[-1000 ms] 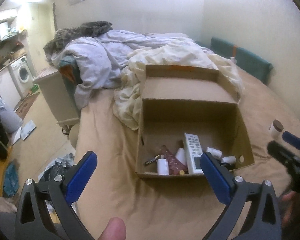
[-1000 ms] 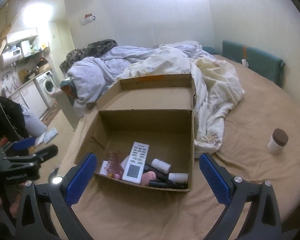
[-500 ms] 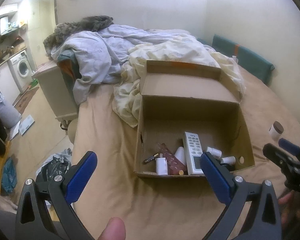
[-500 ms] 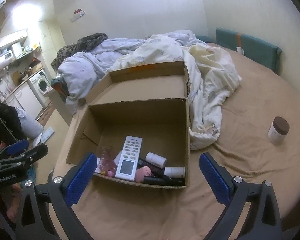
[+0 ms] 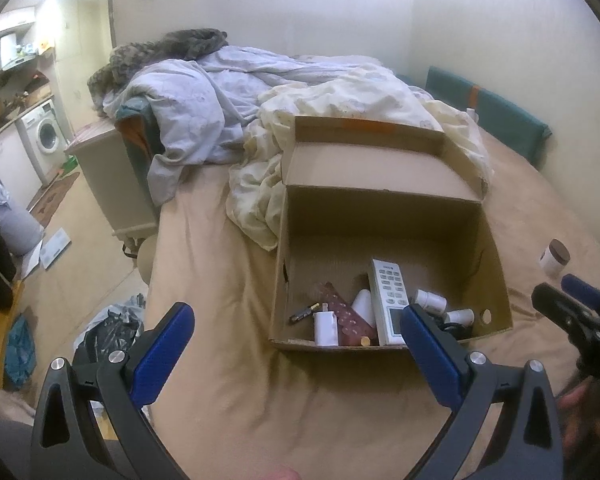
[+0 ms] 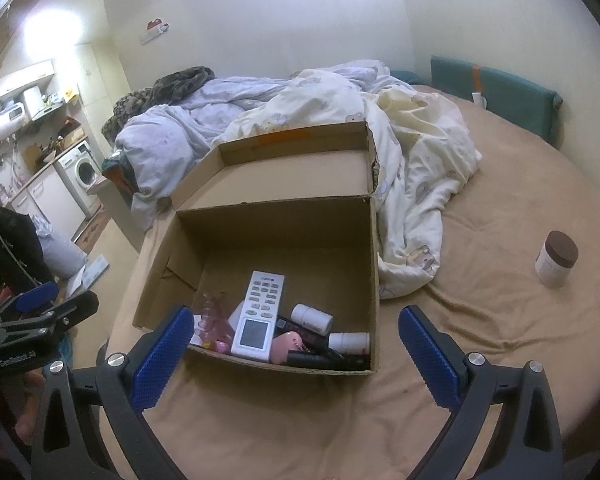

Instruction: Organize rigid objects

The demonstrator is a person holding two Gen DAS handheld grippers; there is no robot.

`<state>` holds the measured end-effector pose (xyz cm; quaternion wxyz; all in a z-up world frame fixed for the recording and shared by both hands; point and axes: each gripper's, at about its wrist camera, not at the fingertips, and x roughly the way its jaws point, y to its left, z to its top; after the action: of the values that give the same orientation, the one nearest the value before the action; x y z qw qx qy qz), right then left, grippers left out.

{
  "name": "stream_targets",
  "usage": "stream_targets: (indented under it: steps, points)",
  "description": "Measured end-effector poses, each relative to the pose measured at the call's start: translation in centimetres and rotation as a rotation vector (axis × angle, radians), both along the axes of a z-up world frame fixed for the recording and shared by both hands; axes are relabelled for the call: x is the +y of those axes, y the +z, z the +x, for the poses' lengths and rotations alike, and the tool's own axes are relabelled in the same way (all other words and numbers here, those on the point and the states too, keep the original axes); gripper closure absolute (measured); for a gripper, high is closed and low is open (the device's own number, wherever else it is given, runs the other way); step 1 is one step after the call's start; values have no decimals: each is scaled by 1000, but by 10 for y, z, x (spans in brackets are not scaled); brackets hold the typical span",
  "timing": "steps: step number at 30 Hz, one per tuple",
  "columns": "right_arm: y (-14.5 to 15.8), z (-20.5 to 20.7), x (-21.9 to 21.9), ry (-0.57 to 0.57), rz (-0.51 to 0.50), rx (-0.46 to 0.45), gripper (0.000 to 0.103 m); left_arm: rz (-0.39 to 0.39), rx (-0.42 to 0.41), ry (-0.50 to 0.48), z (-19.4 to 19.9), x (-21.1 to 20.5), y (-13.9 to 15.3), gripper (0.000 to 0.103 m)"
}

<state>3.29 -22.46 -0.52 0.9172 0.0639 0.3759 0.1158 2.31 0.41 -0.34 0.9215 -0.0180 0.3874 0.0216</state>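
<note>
An open cardboard box sits on the tan bed. Inside lie a white remote, small white bottles, a dark red packet, a pink item and other small things. A white jar with a brown lid stands upright on the bed, right of the box. My left gripper hovers open in front of the box. My right gripper is also open and empty, near the box's front right. Each gripper shows at the edge of the other's view.
Rumpled duvets are heaped behind and beside the box. A teal cushion lines the far wall. Off the bed's left edge are a low cabinet, a dark bag on the floor and a washing machine.
Both grippers have shifted a little relative to the box, which now sits slightly differently in each view. Both stay open; nothing was picked up or released.
</note>
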Motion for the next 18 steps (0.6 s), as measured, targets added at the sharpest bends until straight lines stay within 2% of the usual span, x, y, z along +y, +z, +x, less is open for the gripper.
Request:
stream_targets:
  steps: [18]
  points:
    - [-1, -1, 1, 2, -8, -1, 0, -2, 6, -2, 0, -1, -2, 1]
